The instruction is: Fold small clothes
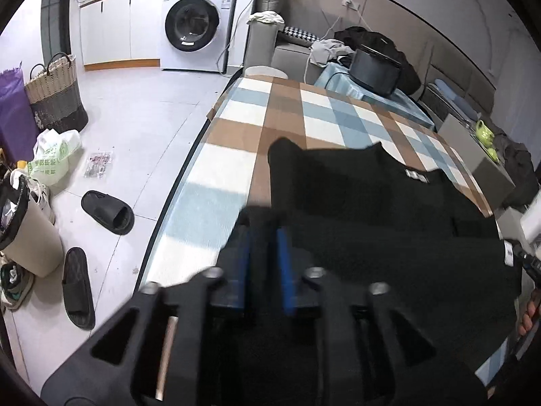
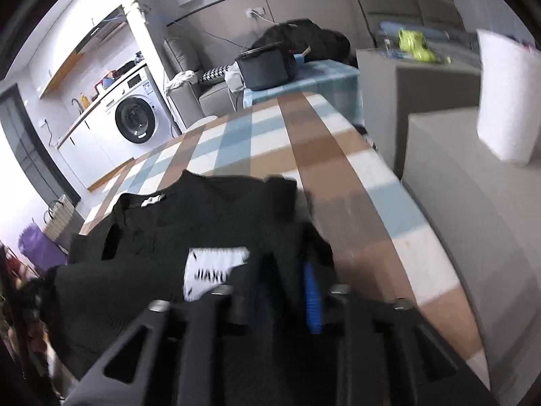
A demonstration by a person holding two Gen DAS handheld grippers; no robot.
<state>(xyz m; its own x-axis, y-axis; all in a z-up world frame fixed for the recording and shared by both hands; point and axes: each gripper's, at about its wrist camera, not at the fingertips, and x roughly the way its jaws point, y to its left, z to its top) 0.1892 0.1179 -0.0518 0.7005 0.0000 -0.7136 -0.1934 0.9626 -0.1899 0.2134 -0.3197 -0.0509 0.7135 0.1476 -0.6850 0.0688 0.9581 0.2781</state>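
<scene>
A small black garment with a white neck label lies spread on the checked tablecloth. My left gripper has its blue-padded fingers nearly together on the garment's left edge. In the right wrist view the same black garment shows a white printed patch. My right gripper is shut on the garment's right edge, with black cloth bunched between its fingers. The view is motion-blurred.
The table edge drops to a tiled floor with slippers, a bin and a woven basket. Grey boxes and a white roll stand right of the table. A sofa with a black bag lies beyond.
</scene>
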